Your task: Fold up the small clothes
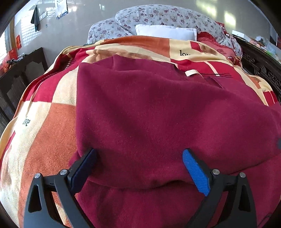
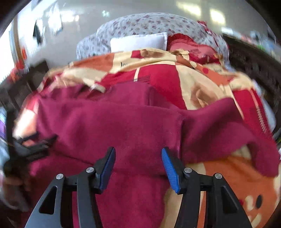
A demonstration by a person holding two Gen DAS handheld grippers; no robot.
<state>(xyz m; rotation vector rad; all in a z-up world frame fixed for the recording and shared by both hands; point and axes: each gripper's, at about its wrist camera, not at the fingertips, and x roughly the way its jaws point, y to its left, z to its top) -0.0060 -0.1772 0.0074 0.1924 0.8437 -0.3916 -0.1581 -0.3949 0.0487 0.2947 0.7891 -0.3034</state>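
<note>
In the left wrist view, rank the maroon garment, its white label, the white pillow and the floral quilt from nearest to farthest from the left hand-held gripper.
From the left hand-held gripper:
1. maroon garment, between the open fingers.
2. white label, ahead, slightly right.
3. white pillow, at the bed's far end.
4. floral quilt, behind the pillow.

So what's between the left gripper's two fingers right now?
Only the maroon garment, seen in the left wrist view; the left gripper is open over it.
</note>
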